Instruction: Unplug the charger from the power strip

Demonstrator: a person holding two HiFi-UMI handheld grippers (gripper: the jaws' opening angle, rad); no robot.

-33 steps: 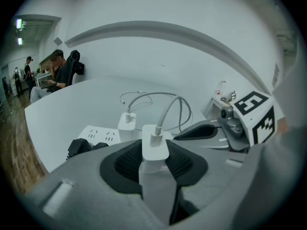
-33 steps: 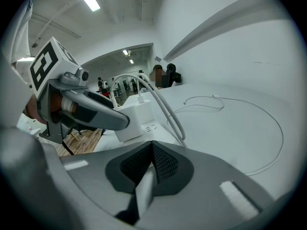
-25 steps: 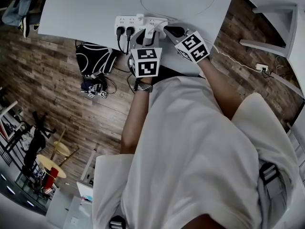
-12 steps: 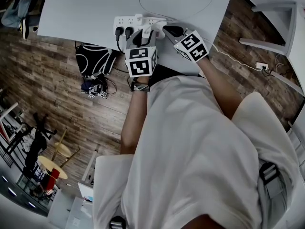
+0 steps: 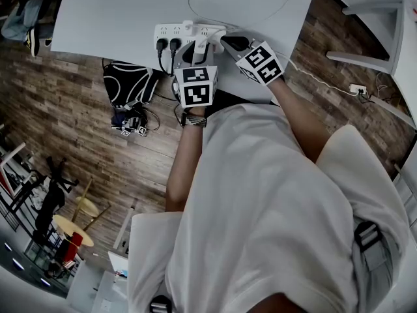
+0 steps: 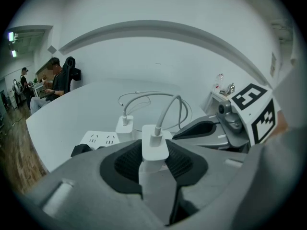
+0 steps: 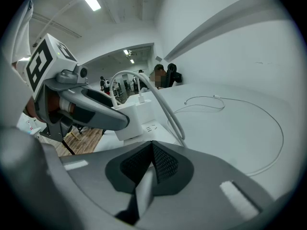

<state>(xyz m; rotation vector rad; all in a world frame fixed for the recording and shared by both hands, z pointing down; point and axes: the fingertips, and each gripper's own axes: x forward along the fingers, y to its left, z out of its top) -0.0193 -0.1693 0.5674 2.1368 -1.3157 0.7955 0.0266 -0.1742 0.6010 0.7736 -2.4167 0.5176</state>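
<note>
Barely a twitch! The left gripper (image 6: 154, 163) wobbled: half a second ago its marker cube (image 5: 197, 87) swung a shade left and showed a side face. Now it sits square again behind the charger (image 6: 154, 140). The power strip (image 5: 171, 31) ahead of the claws and the right gripper (image 7: 152, 148) have drifted a hair left in the head view.

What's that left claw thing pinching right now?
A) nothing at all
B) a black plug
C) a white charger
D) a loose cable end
C: in the left gripper view, the left gripper has its pads pressed on a white charger, whose cable rises from its top.
</note>
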